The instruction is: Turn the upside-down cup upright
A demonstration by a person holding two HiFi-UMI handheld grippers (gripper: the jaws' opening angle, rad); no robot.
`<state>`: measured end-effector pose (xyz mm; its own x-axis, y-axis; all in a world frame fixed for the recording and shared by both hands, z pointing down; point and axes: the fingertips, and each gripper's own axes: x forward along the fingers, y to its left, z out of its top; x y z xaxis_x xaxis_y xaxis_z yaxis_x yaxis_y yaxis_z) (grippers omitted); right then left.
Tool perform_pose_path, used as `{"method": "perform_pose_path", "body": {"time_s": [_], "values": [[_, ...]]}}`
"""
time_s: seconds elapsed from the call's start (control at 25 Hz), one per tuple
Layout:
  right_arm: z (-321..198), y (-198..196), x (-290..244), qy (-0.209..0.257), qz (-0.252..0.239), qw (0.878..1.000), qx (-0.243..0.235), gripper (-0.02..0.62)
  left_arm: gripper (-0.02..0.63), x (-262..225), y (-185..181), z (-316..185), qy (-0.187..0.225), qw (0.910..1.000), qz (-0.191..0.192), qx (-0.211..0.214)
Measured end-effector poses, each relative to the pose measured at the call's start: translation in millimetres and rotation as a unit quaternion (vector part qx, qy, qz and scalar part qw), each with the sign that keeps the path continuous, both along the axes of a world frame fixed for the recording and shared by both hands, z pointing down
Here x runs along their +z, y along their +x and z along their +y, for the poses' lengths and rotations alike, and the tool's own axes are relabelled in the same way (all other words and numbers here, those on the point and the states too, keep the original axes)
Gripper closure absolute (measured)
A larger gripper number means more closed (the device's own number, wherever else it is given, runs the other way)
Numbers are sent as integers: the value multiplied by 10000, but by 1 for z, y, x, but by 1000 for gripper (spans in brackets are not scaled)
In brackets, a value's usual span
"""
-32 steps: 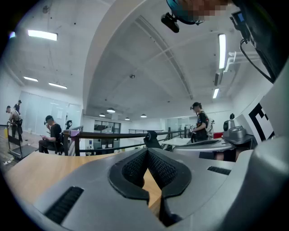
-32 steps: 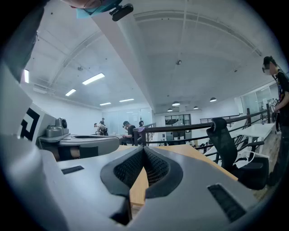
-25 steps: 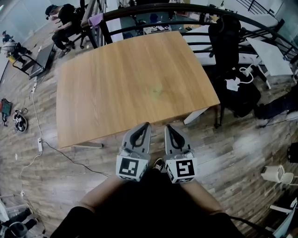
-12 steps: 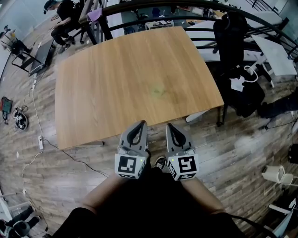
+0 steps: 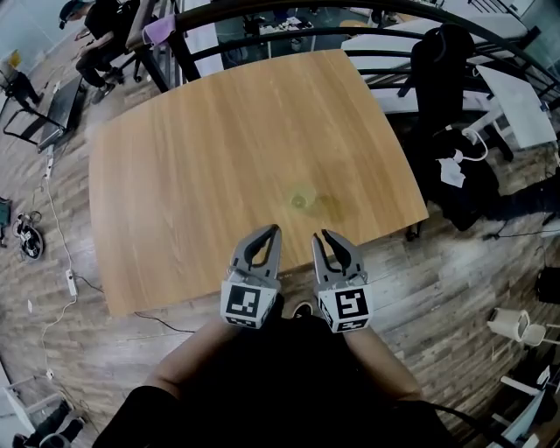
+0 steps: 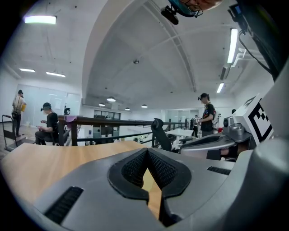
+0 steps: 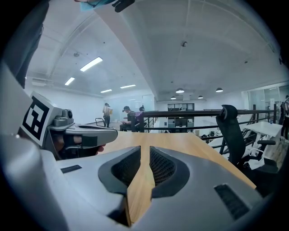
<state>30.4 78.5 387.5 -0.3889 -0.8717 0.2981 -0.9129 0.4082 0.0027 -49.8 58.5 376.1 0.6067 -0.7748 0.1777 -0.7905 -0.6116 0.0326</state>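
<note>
Pale wood grain covers the whole counter (image 5: 175,175), and nothing that clearly reads as a cup stands on it. The only mark is a faint yellow-green smudge (image 5: 302,200) toward the near edge, right of the middle. From above I cannot tell whether it is a stain or a see-through cup, and neither gripper view shows anything rising from the wood there. So the cup's place stays uncertain, and that spot is the one candidate.

The left gripper (image 5: 275,230) and the right gripper (image 5: 323,234) sit side by side over the near edge, close together but not touching, both pointing across the counter toward the far edge. The smudge lies just beyond their tips, nearer the right one. Each gripper's fingers are pressed together with nothing between them; through the small hollow behind the tips only bare wood shows.

Judging from that, this looks like a ready stance rather than a grasp. With both tools level, parallel and empty, the person can settle at the near edge and line up before choosing which one reaches. The task appears not yet begun, since no cup is held or touched. Whichever gripper goes first will need to spread its fingers before it can take anything.

Past the far edge run a dark railing (image 5: 289,10) and, off the far right corner, a black chair (image 5: 437,52).
</note>
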Motion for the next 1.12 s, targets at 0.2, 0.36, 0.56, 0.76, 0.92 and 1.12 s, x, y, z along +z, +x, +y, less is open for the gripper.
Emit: {"method": "perform_pose_path", "body": {"time_s": [0.2,0.36,0.56,0.76,0.92,1.12], "values": [[-45,1,35,-215,177,9995,114,573,611,32,-3,-47,-120,9997,-136,171],[-67,6,68,-599,84,9982,-21,493,611,58,8,-72,-316,9988,-294,249],[-82,10,117,-1067,286,9931,-385,403,611,89,14,-98,-549,9974,-424,212],[-97,4,159,-1351,623,9856,-801,341,611,114,13,-117,-747,9962,-456,17],[-112,1,165,-1372,502,9853,-880,298,611,124,14,-121,-837,9955,-441,-57],[-124,-7,169,-1366,414,9845,-1023,258,611,132,9,-125,-906,9949,-404,-158]]}}
